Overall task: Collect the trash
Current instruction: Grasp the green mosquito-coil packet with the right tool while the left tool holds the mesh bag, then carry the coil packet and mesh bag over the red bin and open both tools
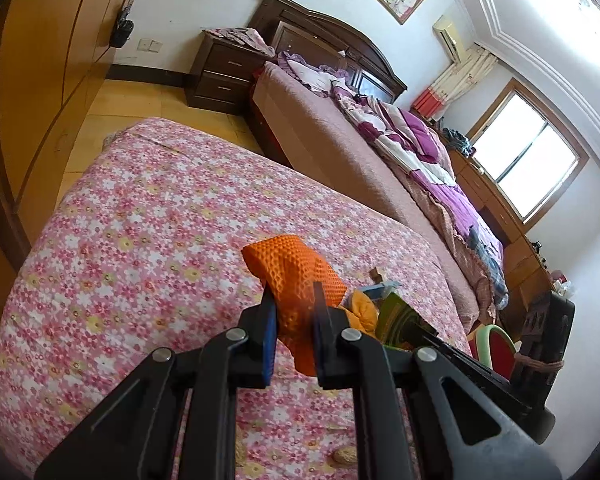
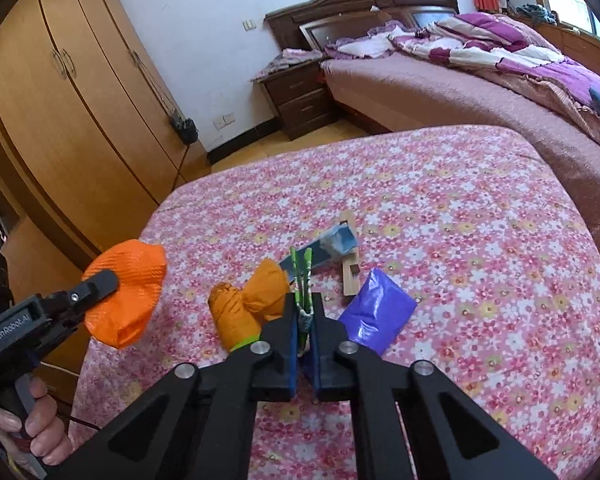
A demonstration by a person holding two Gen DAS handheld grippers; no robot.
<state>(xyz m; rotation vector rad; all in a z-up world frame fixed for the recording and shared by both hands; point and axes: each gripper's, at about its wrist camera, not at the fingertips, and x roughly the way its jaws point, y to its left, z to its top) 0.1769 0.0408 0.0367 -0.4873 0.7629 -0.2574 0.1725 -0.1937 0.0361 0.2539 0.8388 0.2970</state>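
1. Left wrist view: left gripper (image 1: 294, 312) pinching the orange bag (image 1: 296, 276), held up over the flowery table (image 1: 132, 220).
2. Right wrist view: right gripper (image 2: 303, 312) squeezed tight on a green wrapper (image 2: 303, 280), beside the orange wad (image 2: 250, 302) and purple packet (image 2: 374, 312). Picking-up step, likely. Next: lift wrapper, drop into bag.

Both views ride on hand-held grippers and look down at a slant, close over the floral-covered table (image 2: 440, 216). The left wrist view sits at the table's near edge, tilted, facing across it toward the bed (image 1: 340, 152) and window (image 1: 528, 160). The right wrist view faces the wardrobe (image 2: 80, 92) beyond the table. The 2 views share the table top and bed.
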